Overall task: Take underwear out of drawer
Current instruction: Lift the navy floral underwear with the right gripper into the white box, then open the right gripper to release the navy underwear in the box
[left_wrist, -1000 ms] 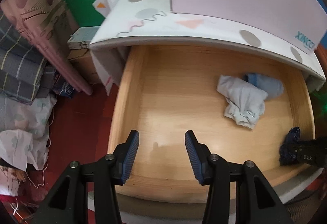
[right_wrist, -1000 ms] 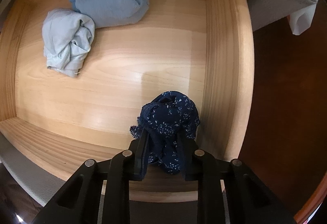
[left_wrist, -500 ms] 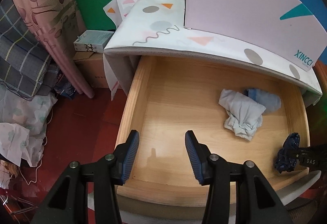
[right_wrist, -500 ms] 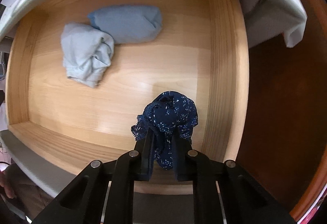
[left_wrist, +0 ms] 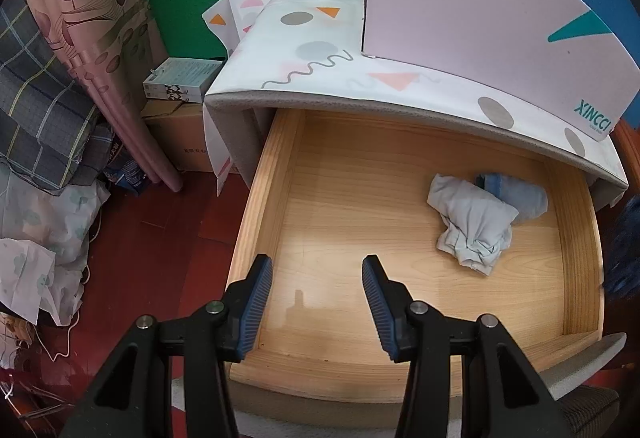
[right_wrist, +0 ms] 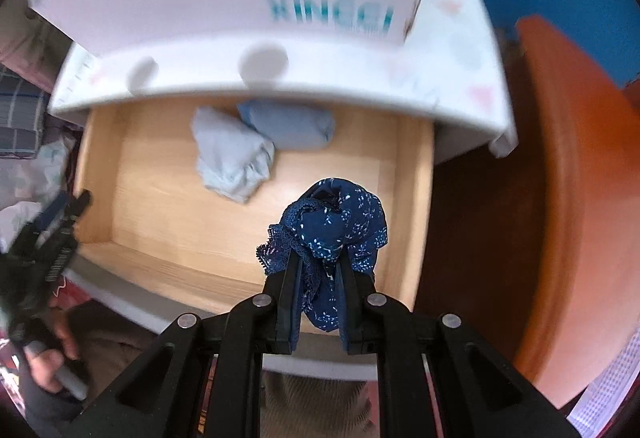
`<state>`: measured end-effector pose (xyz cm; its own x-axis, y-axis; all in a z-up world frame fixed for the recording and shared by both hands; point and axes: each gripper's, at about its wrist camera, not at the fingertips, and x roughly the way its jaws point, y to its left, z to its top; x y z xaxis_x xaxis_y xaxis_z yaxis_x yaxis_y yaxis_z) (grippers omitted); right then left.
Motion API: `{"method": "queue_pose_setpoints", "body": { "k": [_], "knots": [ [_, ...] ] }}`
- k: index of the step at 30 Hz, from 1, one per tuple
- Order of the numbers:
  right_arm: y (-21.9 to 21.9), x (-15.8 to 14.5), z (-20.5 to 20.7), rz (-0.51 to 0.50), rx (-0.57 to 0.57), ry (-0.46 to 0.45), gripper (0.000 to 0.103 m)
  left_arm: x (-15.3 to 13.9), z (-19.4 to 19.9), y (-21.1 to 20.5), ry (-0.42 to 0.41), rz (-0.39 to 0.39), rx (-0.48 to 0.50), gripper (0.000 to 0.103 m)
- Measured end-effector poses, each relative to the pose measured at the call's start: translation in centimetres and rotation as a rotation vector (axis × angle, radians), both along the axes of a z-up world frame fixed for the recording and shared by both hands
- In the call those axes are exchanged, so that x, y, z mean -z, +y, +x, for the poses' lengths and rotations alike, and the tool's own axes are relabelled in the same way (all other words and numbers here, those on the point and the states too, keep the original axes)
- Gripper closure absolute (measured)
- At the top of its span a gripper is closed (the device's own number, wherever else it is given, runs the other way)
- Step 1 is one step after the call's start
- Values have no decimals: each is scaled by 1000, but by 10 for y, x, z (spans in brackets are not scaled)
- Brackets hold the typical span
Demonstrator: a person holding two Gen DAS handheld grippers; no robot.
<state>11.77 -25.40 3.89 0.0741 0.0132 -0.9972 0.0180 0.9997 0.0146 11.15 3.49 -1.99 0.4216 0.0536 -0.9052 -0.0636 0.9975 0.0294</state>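
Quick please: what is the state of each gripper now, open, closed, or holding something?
Left gripper: open, nothing between its fingers.
Right gripper: closed on the dark blue floral underwear.

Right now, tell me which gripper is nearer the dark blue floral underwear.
Right. The right gripper grips the dark blue floral underwear above the drawer; the left gripper hovers apart, open.

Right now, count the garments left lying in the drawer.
2: a pale grey bundle and a light blue roll touching behind it. The navy piece is in the right gripper.
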Motion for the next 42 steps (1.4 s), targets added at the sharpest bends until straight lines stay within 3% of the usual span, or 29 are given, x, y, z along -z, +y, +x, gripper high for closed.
{"method": "queue_pose_setpoints", "body": {
  "k": [8,15,21,29,33,36,42],
  "knots": [
    [8,-107,31,5,-23,-162,90,0,0,1,2,-3,-2,55],
    [9,-160,77,13,1,-271,90,0,-1,1,5,-3,-5,55],
    [12,-147,131,-26,30,-256,90,1,0,1,8,4,-2,55],
    [5,-69,159,-32,80,-140,89,4,1,4,15,2,3,55],
    [4,-43,160,-41,82,-103,82,3,1,1,14,5,8,55],
    [1,-50,155,-11,89,-145,73,3,1,-2,15,9,12,55],
    [-4,-83,131,10,75,-201,73,3,1,-6,16,27,12,55]
  ]
}}
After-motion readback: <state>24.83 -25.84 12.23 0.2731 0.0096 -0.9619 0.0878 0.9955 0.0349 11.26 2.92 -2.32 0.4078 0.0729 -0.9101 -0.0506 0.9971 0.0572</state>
